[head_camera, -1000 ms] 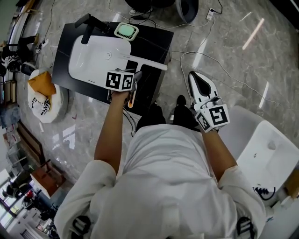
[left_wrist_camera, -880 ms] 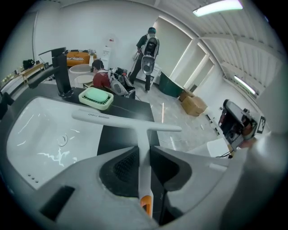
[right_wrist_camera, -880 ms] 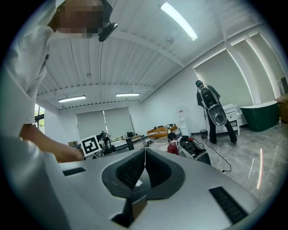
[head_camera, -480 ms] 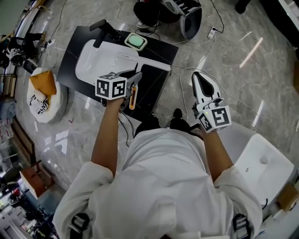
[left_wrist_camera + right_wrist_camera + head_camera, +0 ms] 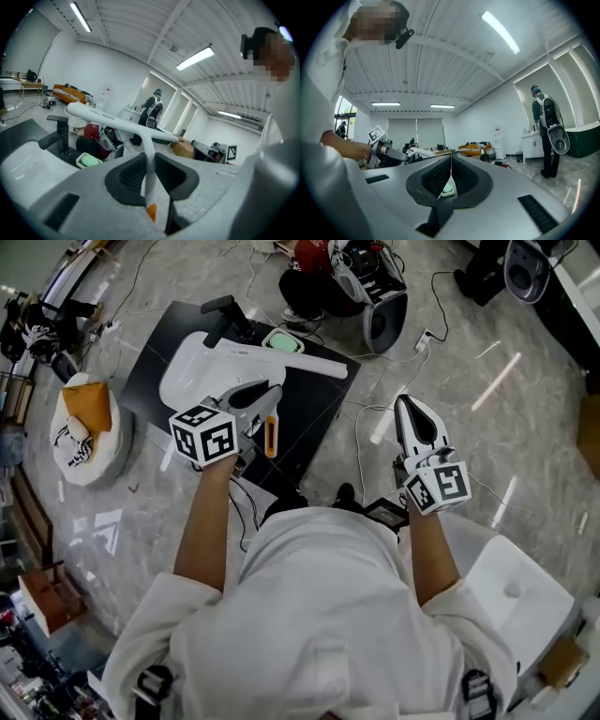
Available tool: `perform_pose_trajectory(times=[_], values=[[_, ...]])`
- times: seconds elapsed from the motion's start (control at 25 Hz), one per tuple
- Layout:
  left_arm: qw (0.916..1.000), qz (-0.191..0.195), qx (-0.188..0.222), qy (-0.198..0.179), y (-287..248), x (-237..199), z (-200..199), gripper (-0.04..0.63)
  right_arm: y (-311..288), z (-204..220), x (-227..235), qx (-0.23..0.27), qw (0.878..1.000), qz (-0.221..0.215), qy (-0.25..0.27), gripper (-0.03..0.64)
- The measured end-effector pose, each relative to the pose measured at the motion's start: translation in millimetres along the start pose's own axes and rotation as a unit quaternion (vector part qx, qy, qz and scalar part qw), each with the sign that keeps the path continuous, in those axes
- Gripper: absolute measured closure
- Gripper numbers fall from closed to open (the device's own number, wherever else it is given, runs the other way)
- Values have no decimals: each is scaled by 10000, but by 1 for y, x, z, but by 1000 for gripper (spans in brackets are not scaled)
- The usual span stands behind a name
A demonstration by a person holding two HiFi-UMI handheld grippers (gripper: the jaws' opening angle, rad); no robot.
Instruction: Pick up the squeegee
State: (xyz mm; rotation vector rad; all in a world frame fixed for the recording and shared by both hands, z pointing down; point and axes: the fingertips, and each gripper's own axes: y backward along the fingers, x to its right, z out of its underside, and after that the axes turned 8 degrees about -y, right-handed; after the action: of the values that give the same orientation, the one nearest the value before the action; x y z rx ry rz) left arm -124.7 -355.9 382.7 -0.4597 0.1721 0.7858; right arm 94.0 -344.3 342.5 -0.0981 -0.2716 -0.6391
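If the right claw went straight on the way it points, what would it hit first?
Probably nothing near: the right claw points level across the room toward a far wall; depth is unclear.

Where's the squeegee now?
Head view, left, over the black mat: the squeegee is in the left gripper's fingers, which have just been closing on it.

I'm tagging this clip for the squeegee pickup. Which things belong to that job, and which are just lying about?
In the job: squeegee, gripped by its handle in the left gripper.

Lying about: white basin, black faucet, green tray, black mat, round white cushion. The right gripper, shut and empty, takes no part.
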Motion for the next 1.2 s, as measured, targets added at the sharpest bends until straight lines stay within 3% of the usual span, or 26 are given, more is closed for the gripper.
perform_pose_trajectory(times=[0.28,0.6,0.88,1.2], values=[[9928,56,1156,-324,39,27,-51,522,-1,-30,-12,47,9991,-275,318,601],[9665,-540,2309,-985,95,42,-89,522,2,-59,-28,206,9975,-483,483,601],[9363,-1392,2755,-1675,134,47,-81,522,3,-63,-32,255,9972,-550,436,601],[9381,-1597,2630,-1589,128,48,-60,522,2,-57,-38,129,9967,-551,576,601]])
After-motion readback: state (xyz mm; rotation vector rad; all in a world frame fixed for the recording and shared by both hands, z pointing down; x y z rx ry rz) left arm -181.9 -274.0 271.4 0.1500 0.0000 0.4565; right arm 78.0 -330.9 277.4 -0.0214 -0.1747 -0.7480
